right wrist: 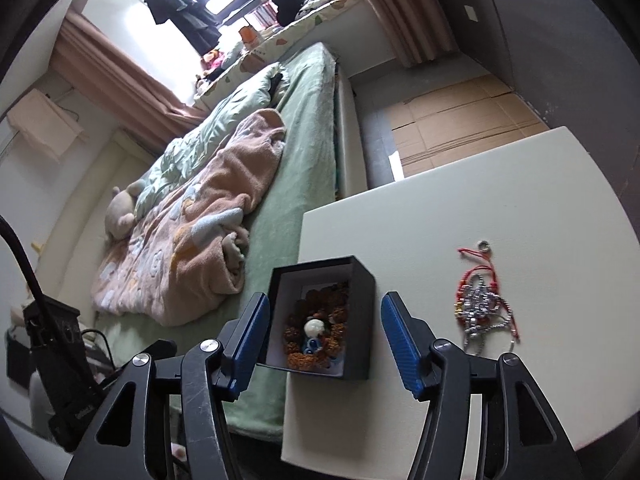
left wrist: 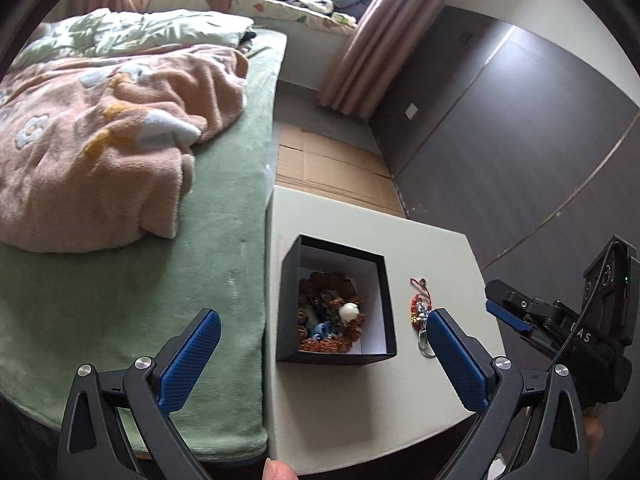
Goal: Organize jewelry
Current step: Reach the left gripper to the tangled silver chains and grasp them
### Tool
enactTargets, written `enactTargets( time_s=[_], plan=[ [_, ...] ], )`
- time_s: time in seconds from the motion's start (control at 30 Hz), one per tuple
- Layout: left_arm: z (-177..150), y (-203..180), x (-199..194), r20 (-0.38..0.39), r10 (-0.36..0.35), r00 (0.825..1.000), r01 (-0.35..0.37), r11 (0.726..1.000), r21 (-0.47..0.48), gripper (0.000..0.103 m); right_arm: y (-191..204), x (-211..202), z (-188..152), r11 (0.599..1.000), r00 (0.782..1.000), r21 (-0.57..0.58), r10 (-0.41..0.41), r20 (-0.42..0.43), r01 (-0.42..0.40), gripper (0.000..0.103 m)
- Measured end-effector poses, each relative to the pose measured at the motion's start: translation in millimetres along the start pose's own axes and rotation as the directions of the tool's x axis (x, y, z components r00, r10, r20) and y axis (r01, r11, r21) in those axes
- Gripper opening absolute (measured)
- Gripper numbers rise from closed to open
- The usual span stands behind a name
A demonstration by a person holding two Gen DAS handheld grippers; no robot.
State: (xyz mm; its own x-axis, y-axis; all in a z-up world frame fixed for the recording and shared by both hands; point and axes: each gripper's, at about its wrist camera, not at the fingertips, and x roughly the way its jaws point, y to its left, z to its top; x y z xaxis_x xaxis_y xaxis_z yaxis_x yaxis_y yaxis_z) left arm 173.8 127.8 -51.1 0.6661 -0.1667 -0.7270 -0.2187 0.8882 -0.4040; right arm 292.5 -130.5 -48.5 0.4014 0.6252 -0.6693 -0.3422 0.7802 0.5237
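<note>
Left wrist: white table (left wrist: 440, 248) beside bed (left wrist: 224, 240)

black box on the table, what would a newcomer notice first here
The open black box on the white table holds a coil of brown beads with a white bead. To its right a red-and-silver tangle of jewelry lies loose on the table. A pink blanket sprawls over the green bed alongside.
</note>
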Motion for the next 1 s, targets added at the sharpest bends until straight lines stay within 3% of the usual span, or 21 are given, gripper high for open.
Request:
enactTargets(
  time_s=[0.13,0.27,0.5,0.83,0.9,1.0],
  plan=[
    [-2.1,-23.0,9.2,-0.015,0.007,1.000,-0.006,0.998,0.066,0.103,-26.9,-18.2,-6.7,0.998,0.996,0.029,-0.066,0.063,0.064,0.060],
    [-3.7,-51.7,19.1,-0.037,0.023,0.999,-0.017,0.989,0.150,0.103,-50.2,-32.6,-13.0,0.995,0.990,0.041,-0.098,0.100,0.094,0.077],
    [-8.3,-96.4,36.6,-0.054,0.045,0.997,-0.030,0.966,0.258,0.102,-82.3,-46.0,-22.9,0.989,0.988,0.066,-0.138,0.073,0.134,0.078],
    [-9.4,-130.6,63.3,-0.108,0.031,0.994,0.001,0.961,0.278,0.102,-122.3,-54.2,-39.0,0.987,0.996,0.144,-0.080,0.038,0.074,0.080],
    [-9.5,-135.9,71.8,-0.140,0.017,0.990,0.022,0.963,0.269,0.102,-123.1,-51.7,-42.0,0.988,0.997,0.136,-0.078,0.018,0.075,0.093],
    [-11.9,-144.8,83.6,-0.173,0.011,0.985,0.036,0.963,0.267,0.095,-126.3,-49.9,-47.3,0.989,0.998,0.137,-0.063,0.010,0.061,0.095]
  ],
)
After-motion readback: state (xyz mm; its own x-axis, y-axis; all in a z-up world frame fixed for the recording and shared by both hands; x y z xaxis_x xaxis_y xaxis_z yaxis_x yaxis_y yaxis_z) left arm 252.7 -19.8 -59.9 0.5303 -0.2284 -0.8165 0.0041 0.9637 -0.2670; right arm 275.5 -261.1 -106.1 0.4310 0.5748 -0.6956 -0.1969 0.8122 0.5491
